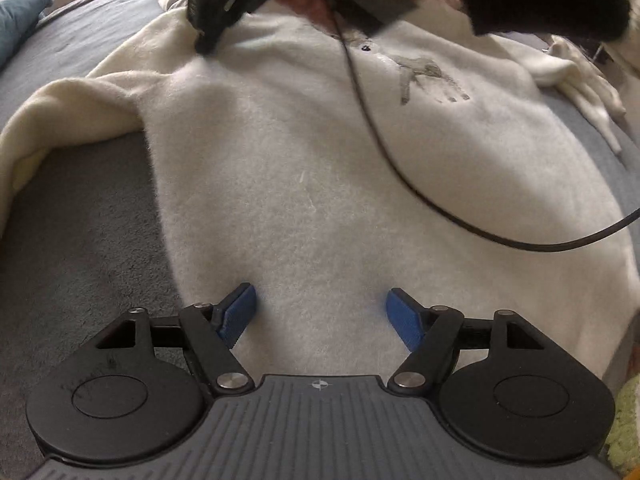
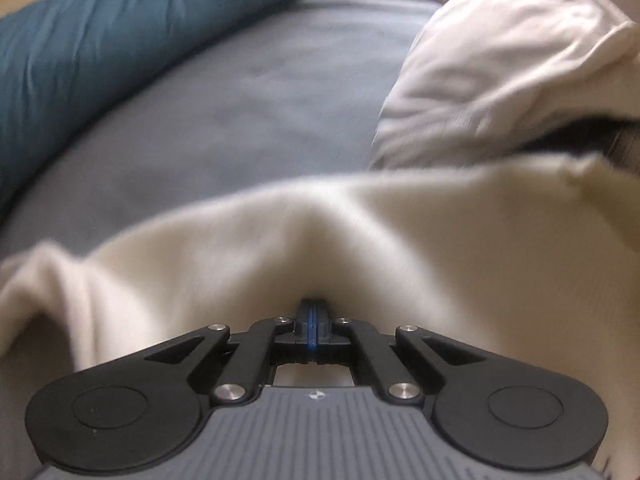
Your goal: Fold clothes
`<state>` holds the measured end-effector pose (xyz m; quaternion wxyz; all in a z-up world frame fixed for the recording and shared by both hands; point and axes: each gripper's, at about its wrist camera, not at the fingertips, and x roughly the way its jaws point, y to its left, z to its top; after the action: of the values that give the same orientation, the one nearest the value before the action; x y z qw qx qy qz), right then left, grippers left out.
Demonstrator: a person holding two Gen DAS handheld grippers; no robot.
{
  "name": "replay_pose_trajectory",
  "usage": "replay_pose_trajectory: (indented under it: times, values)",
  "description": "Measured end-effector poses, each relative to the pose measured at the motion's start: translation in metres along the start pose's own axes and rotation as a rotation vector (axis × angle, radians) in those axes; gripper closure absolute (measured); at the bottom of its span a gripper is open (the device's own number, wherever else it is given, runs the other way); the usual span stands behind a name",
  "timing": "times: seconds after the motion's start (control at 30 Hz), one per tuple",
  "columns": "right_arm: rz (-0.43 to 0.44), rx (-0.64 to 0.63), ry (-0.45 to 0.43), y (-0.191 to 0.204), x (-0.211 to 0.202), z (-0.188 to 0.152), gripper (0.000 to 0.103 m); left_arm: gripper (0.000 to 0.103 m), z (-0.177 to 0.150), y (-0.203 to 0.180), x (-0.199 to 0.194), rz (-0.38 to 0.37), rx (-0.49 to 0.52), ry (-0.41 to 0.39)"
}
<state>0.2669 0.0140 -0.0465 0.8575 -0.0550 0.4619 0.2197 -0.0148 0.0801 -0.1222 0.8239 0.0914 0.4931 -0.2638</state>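
Observation:
A cream fleece sweatshirt (image 1: 304, 160) with a grey printed figure on the chest lies spread on a grey bed cover (image 1: 80, 240). My left gripper (image 1: 320, 312) hovers low over its lower body, blue fingers wide open with nothing between them. At the far shoulder the right gripper (image 1: 208, 40) is seen from outside, held by a hand, its tip down on the fabric. In the right wrist view the right gripper (image 2: 313, 305) is shut on a pinched ridge of the cream sweatshirt (image 2: 360, 248). One sleeve (image 1: 60, 108) trails out to the left.
A black cable (image 1: 384, 148) runs across the sweatshirt from the right gripper to the right edge. A teal pillow (image 2: 100, 52) lies at the back left and a white crumpled cloth (image 2: 500, 60) at the back right. Yellow-green fluffy fabric (image 1: 624, 420) shows at the right edge.

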Motion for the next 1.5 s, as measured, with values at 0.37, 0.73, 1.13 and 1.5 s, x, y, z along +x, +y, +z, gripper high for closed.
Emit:
replay_pose_trajectory:
  times: [0.37,0.73,1.13,1.5]
  values:
    - [0.175,0.093,0.129,0.007,-0.023,-0.018,0.102,0.025,-0.012,0.000,-0.010,-0.012,0.025,-0.031]
    - [0.457,0.369,0.323,0.010,0.010,-0.034,0.103,0.019,-0.011,-0.006,-0.008,0.015,0.018,-0.030]
    - [0.114,0.179,0.232,-0.061,-0.040,-0.033,0.093,0.016,-0.012,-0.003,-0.007,-0.006,0.023,-0.011]
    - [0.073,0.026,0.191,-0.076,-0.088,-0.033,0.088,0.019,0.001,0.012,-0.048,0.035,-0.056,-0.113]
